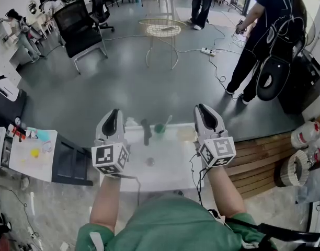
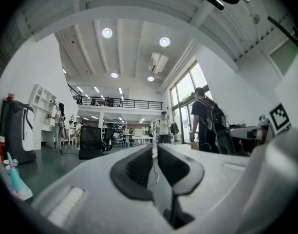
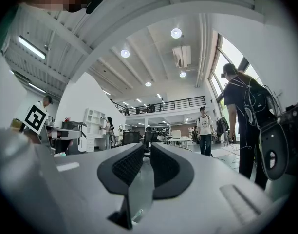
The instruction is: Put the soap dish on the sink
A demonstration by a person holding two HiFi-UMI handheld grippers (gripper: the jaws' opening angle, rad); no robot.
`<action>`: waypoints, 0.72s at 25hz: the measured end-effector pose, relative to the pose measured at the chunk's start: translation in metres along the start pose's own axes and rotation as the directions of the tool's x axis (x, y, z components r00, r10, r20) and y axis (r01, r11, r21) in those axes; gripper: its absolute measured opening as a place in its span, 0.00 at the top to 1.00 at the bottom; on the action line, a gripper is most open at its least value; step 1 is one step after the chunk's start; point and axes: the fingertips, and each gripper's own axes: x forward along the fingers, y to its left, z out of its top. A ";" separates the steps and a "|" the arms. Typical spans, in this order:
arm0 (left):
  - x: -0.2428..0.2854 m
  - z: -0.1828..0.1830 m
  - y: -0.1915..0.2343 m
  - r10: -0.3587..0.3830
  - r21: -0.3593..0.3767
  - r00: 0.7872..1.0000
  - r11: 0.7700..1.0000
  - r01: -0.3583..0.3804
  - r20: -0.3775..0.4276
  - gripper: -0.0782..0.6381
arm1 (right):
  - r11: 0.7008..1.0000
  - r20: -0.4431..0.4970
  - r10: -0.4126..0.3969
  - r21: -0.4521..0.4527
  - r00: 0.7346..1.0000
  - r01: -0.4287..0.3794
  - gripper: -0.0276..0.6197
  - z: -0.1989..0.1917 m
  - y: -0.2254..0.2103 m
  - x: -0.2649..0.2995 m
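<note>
Head view: both grippers are held up over the white sink [image 1: 173, 172], marker cubes facing the camera.

Left gripper [image 1: 114, 112] is seen at 9 o'clock of the drain [image 1: 149, 161]. In its own view the jaws are drawn together to a narrow slit, with nothing caught between them.

Right gripper [image 1: 201, 107] is seen at 2 o'clock of the drain. Same picture in its own view – pads nearly meeting, nothing held.

Soap dish [image 1: 186, 134]: a pale yellowish item is made out on the sink's far rim, at 1 o'clock of the drain and just beside the right gripper's body. It is untouched by either gripper and too small for detail.

Also on the far rim: dark faucet [image 1: 146, 132] at 12 o'clock of the drain, and a green cup [image 1: 159, 128] just right of it with a stick-like item leaning in it.

Background: black office chair [image 1: 79, 23] at 11 o'clock, wire-frame round table [image 1: 161, 28] at 12, person with a backpack [image 1: 267, 41] at 2, power strip [image 1: 207, 51] on the floor between table and person. Both gripper views are pointed out across the open room, not down at the sink.
</note>
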 end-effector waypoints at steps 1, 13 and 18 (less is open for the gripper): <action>0.001 0.000 0.001 0.000 0.000 1.000 1.000 0.000 -0.001 0.85 | 1.000 -0.003 0.000 -0.001 1.000 0.000 0.89 -0.001 0.000 0.001; 0.006 -0.001 0.004 0.001 0.000 1.000 1.000 -0.001 -0.008 0.85 | 1.000 -0.021 0.010 0.000 1.000 -0.010 0.89 -0.003 0.000 0.009; 0.008 -0.003 0.004 0.002 -0.006 1.000 1.000 -0.002 -0.012 0.85 | 1.000 -0.023 0.018 0.002 1.000 -0.018 0.89 -0.003 0.000 0.011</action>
